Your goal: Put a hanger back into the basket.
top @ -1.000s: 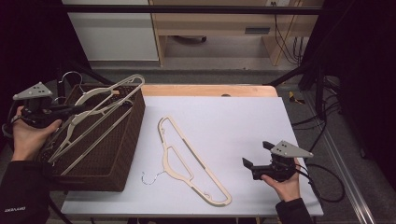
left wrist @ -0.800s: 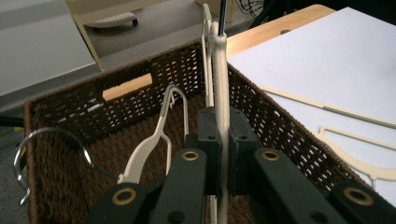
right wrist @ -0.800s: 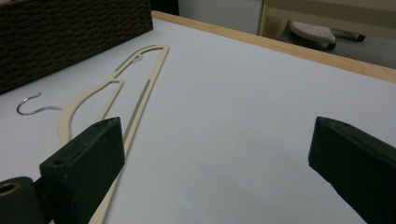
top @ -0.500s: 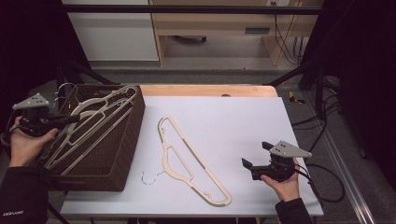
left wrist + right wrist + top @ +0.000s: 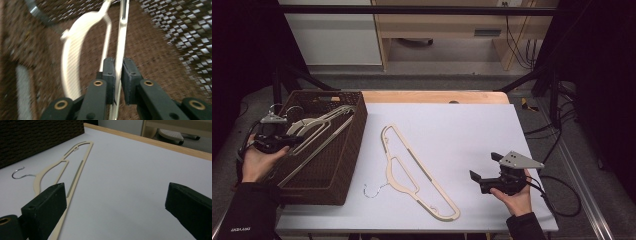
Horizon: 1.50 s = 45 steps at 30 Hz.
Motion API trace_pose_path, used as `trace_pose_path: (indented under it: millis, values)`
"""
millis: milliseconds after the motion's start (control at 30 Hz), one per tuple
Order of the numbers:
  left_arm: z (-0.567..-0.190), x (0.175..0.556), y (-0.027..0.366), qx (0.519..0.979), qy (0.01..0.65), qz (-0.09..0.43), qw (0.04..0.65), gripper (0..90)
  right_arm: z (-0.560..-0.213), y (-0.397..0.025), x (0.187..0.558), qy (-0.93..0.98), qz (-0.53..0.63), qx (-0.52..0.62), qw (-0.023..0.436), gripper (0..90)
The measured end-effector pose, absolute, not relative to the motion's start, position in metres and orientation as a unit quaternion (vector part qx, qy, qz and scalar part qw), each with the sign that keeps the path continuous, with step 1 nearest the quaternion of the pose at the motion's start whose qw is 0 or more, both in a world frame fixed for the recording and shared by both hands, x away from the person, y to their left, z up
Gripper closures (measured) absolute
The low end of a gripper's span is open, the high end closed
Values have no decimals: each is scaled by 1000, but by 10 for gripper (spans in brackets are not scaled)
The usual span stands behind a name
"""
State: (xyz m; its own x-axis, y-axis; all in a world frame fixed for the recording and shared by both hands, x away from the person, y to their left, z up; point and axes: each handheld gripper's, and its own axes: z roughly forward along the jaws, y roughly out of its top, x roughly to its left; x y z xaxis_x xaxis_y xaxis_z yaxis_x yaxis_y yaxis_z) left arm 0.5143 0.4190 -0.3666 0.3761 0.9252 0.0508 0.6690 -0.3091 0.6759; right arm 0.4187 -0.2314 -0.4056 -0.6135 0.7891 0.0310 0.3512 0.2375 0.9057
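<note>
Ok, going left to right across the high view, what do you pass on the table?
Left gripper clamped on a cream hanger → dark wicker basket → second cream hanger lying flat on the white tabletop → right gripper, jaws open.

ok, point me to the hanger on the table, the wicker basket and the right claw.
hanger on the table [image 5: 422,176]: high view, on its long straight bar.
wicker basket [image 5: 343,155]: high view, on its right wall.
right claw [image 5: 484,167]: high view, midway between its open jaws.

Dim room, wooden bench [image 5: 447,25] behind
</note>
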Motion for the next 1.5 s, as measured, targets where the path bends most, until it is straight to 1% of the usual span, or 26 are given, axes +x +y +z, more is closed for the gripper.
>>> trace_pose_path:
  millis: [33,100,167,267,367,467,500,533,567,600,633,733,900,933,967,1000,1033,1067,1200,1333,1400,1500]
  values:
    - [-367,512,422,766,525,228,293,782,-405,-231,419,754,489,378,224,37]
    - [-365,508,431,759,533,233,293,771,-405,-231,419,754,489,378,223,38]
    - [-361,502,435,744,543,242,305,738,-405,-231,419,753,489,380,222,38]
    - [-352,491,435,731,543,257,325,713,-405,-231,419,752,491,380,222,37]
    - [-344,479,428,718,532,271,357,673,-404,-231,419,752,493,378,220,37]
    - [-335,468,416,719,506,276,389,626,-403,-230,419,751,494,379,221,37]
    - [-332,464,411,717,497,279,401,598,-403,-230,419,750,495,379,220,37]
    - [-330,461,405,715,489,280,415,520,-401,-229,419,750,496,378,220,37]
    - [-329,458,399,713,481,279,427,520,-401,-229,419,750,496,378,220,37]
    - [-327,455,393,712,473,278,439,433,-400,-229,419,750,498,375,221,37]
    - [-327,452,387,711,464,276,450,433,-400,-229,419,750,498,375,221,37]
    - [-327,445,366,716,437,269,472,332,-399,-227,420,750,499,376,220,36]
    - [-329,431,334,725,394,256,505,217,-397,-226,421,750,501,372,219,35]
    - [-329,428,328,728,385,255,506,169,-396,-225,421,751,501,370,218,35]
    - [-330,425,322,730,379,252,510,169,-396,-225,421,751,501,370,218,35]
    - [-331,422,315,732,374,247,513,129,-396,-224,421,751,503,368,218,35]
    - [-333,417,303,735,364,241,519,117,-396,-224,421,750,504,368,218,35]
    - [-333,417,303,735,364,241,519,109,-396,-224,421,750,504,368,218,35]
    - [-338,410,280,747,343,228,522,90,-395,-224,418,750,505,367,218,33]
    - [-342,406,263,759,328,221,517,96,-396,-224,418,751,505,365,217,33]
    - [-345,406,256,765,324,208,516,96,-396,-223,418,751,504,366,218,33]
    - [-351,404,244,779,316,202,503,105,-397,-222,418,753,503,366,216,33]
